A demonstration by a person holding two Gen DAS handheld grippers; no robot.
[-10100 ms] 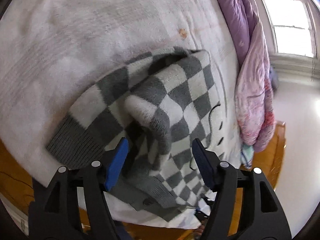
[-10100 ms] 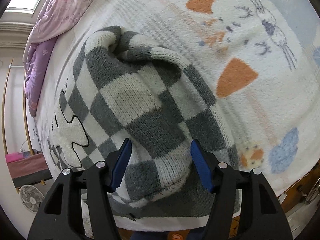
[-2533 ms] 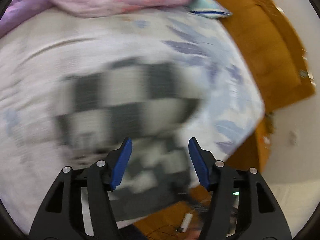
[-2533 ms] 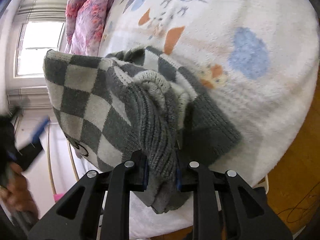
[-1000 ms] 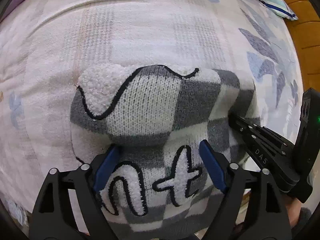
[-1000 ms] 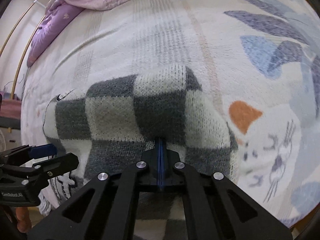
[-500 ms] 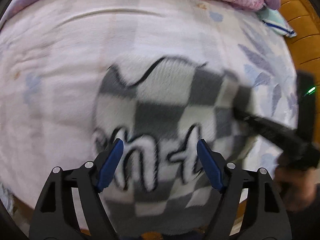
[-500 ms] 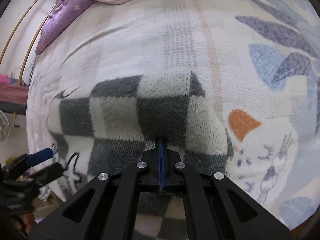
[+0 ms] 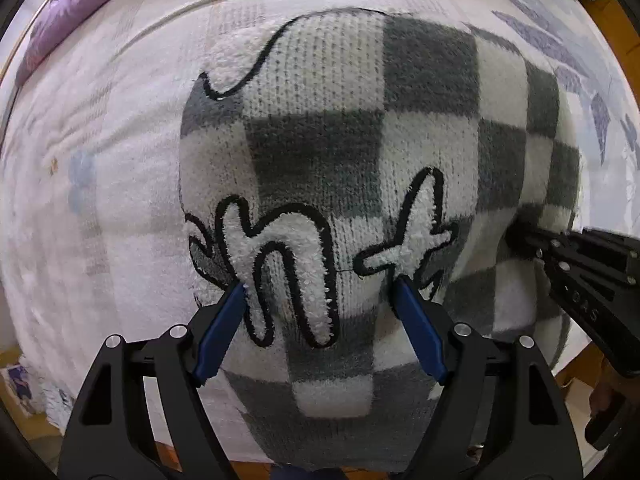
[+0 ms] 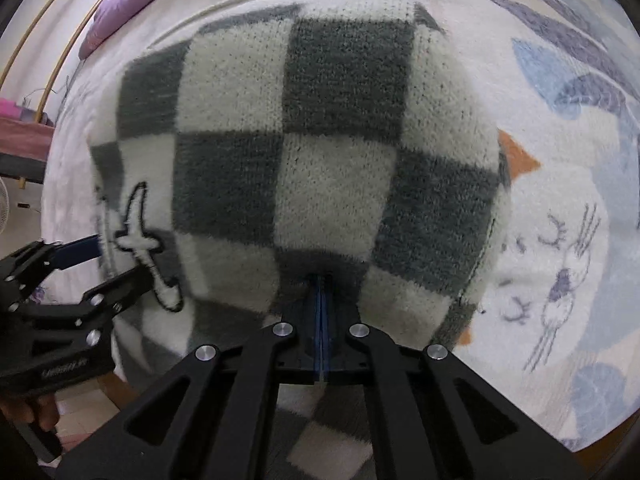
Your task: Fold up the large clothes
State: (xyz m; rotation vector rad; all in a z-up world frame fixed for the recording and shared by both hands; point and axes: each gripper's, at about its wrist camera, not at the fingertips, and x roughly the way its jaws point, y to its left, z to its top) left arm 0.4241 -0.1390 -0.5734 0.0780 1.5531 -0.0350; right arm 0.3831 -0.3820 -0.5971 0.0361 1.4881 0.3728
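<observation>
Left wrist view showed the checked sweater (image 9: 360, 152) already folded into a compact, thick bundle on the bed (image 9: 100, 200), near its front edge. Most of the folding looked done to me; what seemed left was only to let go, press the bundle flat and make the edges straight. The left gripper (image 9: 320, 300) pointed down over the fluffy white letters (image 9: 280, 264), its jaws wide apart and not pressing on the knit, so it held nothing. The right gripper (image 10: 320, 292) had its jaws fully closed, blue pads together, and their tip pushed against a dark fold of the sweater (image 10: 320, 152); whether any cloth was caught between them I could not tell. The bundle lay flat, with the letters side toward the left gripper. Its long axis seemed to run from one gripper to the other, along the bed edge, though the lens bends the shape.
</observation>
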